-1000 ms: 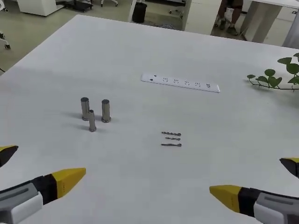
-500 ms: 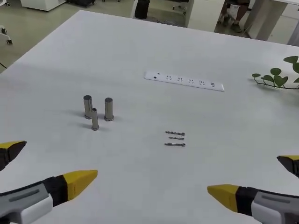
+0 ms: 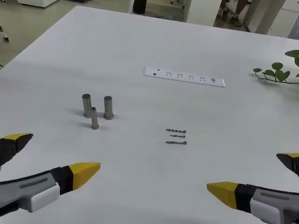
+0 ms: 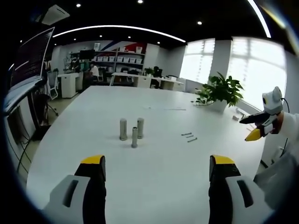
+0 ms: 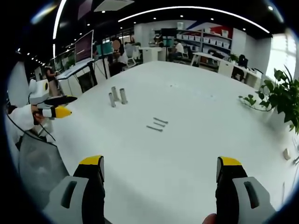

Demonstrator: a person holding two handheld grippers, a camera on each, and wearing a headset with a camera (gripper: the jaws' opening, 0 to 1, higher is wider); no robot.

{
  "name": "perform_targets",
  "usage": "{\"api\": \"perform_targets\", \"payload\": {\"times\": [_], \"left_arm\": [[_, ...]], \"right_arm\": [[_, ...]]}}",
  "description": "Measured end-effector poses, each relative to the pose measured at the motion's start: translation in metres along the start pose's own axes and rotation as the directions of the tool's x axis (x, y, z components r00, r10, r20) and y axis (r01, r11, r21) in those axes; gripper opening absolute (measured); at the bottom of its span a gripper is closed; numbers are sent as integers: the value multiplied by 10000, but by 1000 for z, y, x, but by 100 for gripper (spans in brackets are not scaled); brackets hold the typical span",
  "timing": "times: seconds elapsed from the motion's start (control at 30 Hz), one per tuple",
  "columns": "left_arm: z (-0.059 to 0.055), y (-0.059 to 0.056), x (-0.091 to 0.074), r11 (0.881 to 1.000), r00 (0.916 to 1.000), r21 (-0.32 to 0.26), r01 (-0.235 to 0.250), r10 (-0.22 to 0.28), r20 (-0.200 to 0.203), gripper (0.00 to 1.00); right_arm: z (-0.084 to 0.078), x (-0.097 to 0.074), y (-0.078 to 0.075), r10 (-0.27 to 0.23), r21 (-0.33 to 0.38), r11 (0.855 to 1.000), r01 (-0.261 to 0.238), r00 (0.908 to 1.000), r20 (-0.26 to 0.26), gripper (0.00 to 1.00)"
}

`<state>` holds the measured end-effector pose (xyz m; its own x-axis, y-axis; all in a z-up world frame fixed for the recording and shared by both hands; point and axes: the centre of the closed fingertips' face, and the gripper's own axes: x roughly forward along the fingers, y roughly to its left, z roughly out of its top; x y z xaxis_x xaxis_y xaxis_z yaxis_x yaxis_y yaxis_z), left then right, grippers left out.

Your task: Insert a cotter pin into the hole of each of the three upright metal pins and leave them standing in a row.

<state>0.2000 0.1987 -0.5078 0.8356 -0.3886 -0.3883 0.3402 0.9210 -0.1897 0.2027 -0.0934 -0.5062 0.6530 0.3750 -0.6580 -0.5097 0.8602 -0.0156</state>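
Left tool [image 3: 53, 154]: jaws spread wide, nothing held between them; the yellow wedge tips on black and grey bodies are held level, low over the surface [image 3: 140, 182]. Right tool [image 3: 254, 173]: likewise wide open and empty, same yellow-tipped build, held level and pointing forward. In the left gripper view the right tool [image 4: 247, 128] is seen raised off to one side, carried by an arm in a white sleeve [image 4: 285, 154].

Three metal pins [image 3: 94, 117] are found ahead of the left tool, well apart from its tips, slightly toward the right tool's side. They are plain grey steel cylinders, upright, bunched in a tight cluster: two stouter ones at the back, one slimmer and shorter just in front, between them.

Three cotter pins [image 3: 176, 136] are found ahead of the right tool and inboard of it, between the two tools' lines, well apart from both. They are thin wire pieces, laid flat and parallel, close together.

Surface: matt white, smooth. Beyond the cotter pins a long white power strip [image 3: 184, 77] is laid flat; a leafy green plant [image 3: 279, 71] is noted far out on the right tool's side.
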Motion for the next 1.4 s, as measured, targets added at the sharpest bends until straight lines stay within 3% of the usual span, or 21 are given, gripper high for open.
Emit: {"api": "perform_targets", "payload": {"times": [0.17, 0.3, 0.53, 0.93, 1.23, 1.4], "left_arm": [[-3, 4, 11, 9996, 9990, 147, 221, -215, -400, 77], [0, 10, 21, 9993, 9986, 160, 351, -344, -410, 76], [11, 23, 38, 9987, 9984, 180, 469, -463, -322, 70], [35, 41, 74, 9941, 9962, 698, 833, -812, -324, 61], [31, 45, 94, 9903, 9934, 835, 1109, -1080, -389, 52], [24, 49, 105, 9899, 9925, 856, 1134, -1088, -565, 43]], "right_arm": [[-2, 0, 0, -40, 10, 10000, 41, 10000, -66, 98], [-5, 0, -1, -132, 88, 9999, 133, 9998, -137, 98], [-4, 0, -7, -397, 415, 9984, 394, 9992, 64, 98], [-10, 4, -12, -526, 411, 9977, 537, 9982, -284, 98], [-12, 6, -8, -547, 356, 9978, 561, 9977, -406, 98], [-12, 5, -9, -622, 317, 9975, 637, 9969, -475, 98]]}}
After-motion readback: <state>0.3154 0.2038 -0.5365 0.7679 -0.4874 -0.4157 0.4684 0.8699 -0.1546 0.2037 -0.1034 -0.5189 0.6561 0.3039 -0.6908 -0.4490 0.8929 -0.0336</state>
